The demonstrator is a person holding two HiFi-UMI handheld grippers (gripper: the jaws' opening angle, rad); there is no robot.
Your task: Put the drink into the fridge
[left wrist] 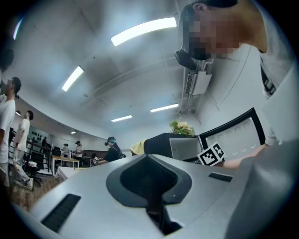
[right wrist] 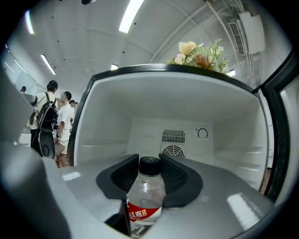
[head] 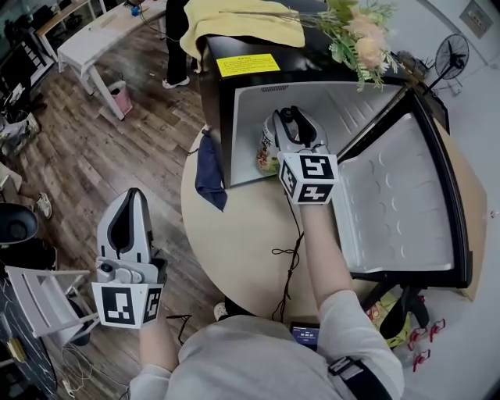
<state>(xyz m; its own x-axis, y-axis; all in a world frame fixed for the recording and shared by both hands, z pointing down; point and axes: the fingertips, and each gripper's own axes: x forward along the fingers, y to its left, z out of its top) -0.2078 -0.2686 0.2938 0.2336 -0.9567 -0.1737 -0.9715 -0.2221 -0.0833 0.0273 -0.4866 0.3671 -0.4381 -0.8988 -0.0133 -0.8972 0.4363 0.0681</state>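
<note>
A black mini fridge [head: 226, 94] stands on a round table [head: 234, 242], its door [head: 406, 203] swung open to the right. In the head view my right gripper [head: 291, 119] is at the fridge's opening, shut on a clear drink bottle [head: 268, 152]. The right gripper view shows that bottle [right wrist: 145, 196], black-capped and red-labelled, upright between the jaws of the right gripper [right wrist: 149, 162]. The white fridge interior [right wrist: 187, 116] lies straight ahead. My left gripper [head: 134, 197] hangs low at the left over the floor. In its own view the left gripper [left wrist: 148, 158] is shut, holds nothing and points up at the ceiling.
A yellow cloth [head: 242, 23] and flowers [head: 355, 31] lie on the fridge top. A dark blue cloth [head: 209, 176] hangs off the table's left edge, and a thin cable [head: 293, 258] crosses the tabletop. A white table [head: 101, 35] and a standing person [head: 176, 39] are beyond.
</note>
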